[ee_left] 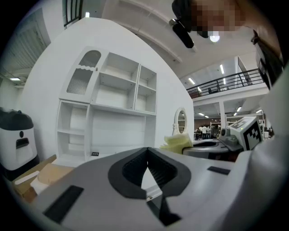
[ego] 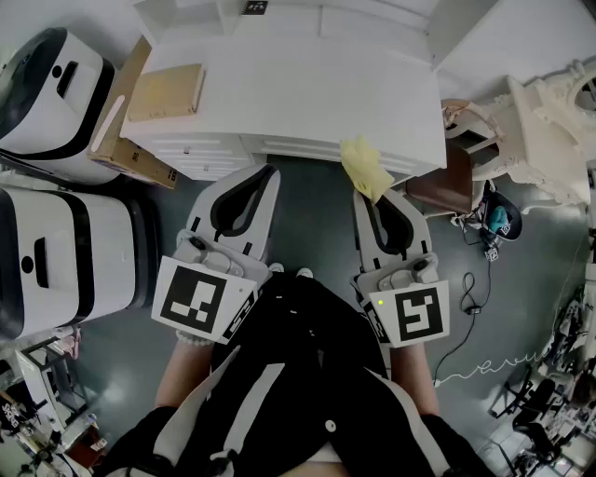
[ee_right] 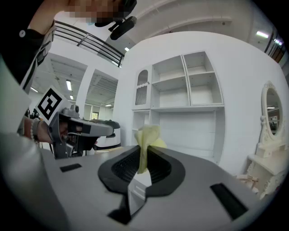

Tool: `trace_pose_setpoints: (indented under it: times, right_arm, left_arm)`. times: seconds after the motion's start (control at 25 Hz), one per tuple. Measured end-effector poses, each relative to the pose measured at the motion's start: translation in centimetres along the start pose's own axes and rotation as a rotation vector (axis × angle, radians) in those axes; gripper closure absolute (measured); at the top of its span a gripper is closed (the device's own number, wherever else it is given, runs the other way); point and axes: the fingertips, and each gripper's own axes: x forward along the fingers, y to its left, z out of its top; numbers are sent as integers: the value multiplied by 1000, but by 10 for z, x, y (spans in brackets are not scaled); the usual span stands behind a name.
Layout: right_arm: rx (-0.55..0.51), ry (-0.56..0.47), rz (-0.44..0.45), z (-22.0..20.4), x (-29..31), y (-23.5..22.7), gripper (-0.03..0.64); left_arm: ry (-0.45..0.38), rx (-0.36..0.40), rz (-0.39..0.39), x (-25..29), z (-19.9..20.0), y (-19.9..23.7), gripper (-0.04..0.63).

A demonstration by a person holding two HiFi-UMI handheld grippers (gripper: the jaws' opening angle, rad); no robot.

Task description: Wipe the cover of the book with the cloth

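— Where's the flat tan book (ego: 165, 91)?
— Lying on the white table (ego: 307, 93), far left. The right gripper (ego: 371, 197) pinches the pale yellow cloth (ego: 365, 166); the left gripper (ego: 264, 172) is closed and empty.

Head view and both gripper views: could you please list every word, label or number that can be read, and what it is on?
No text can be read in any view.
Marker cubes: black-and-white patterns only, no letters.
Small dark tag on the desk: too small to read.
Print on the cardboard box: too small to read.
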Motion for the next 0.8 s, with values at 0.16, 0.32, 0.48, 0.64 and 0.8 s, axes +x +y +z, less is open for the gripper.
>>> trace_pose_setpoints:
  times: [0.16,0.32,0.48,0.64,0.8]
  right_arm:
    - [0,-1,0,1,-1,1,580]
    - [5,-10,9,3,-3,1,580]
    - [6,-12,27,3,-4,1,580]
    - [13,-21,40,4,-5,1,581]
    - [17,-23,63,2,-8,0,580]
  left_arm:
    - [1,5,-1,-2,1,-1,594]
    - [0,0,3,-2,4,-4,594]
    - [-3,1,15,-3,4,-6,594]
    - [-3,1,36,-7,5,-7,594]
    - [-12,-5,73,-12,6,-6,594]
